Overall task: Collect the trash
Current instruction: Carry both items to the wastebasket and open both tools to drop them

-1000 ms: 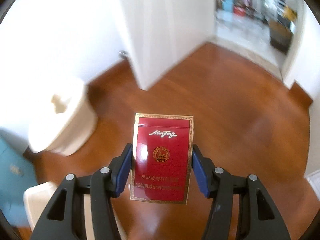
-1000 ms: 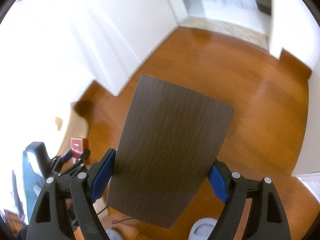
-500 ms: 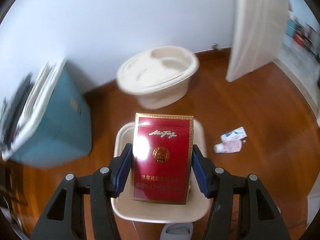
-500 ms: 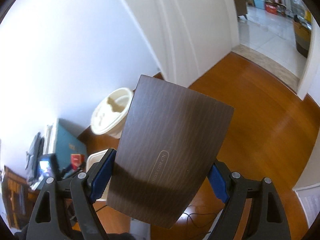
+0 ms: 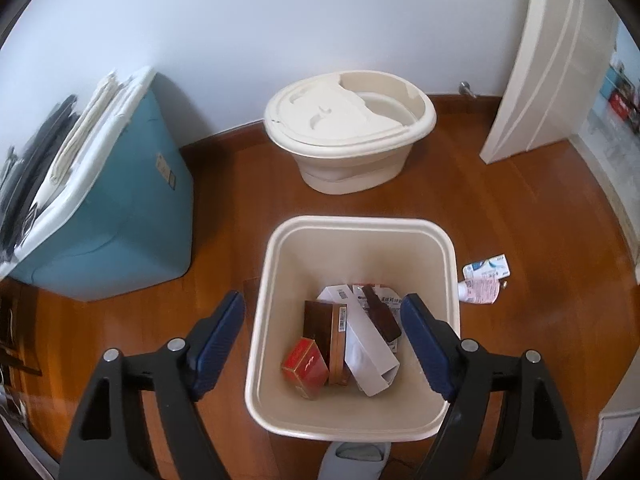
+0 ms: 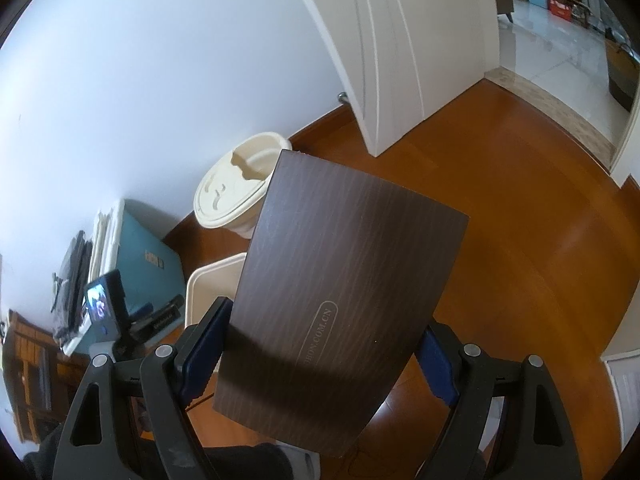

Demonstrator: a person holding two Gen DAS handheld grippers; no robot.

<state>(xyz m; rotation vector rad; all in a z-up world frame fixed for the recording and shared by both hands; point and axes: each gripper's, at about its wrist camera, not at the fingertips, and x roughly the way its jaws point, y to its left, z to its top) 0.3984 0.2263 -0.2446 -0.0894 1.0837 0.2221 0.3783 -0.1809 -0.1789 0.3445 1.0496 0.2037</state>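
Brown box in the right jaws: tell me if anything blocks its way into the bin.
Nothing visible does. The brown box is clamped in the right gripper. The bin is open-topped, partly filled, and the open left gripper hovers over it.

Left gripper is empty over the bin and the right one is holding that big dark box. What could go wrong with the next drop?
1. The dark wood-grain flat box in the right gripper is wide and tilted; it may catch on the rim of the cream square trash bin and tip out.
2. The bin already holds a red cigarette pack and other boxes, so it may come to rest propped on them.
3. The open left gripper hovers over the bin and may block the drop.
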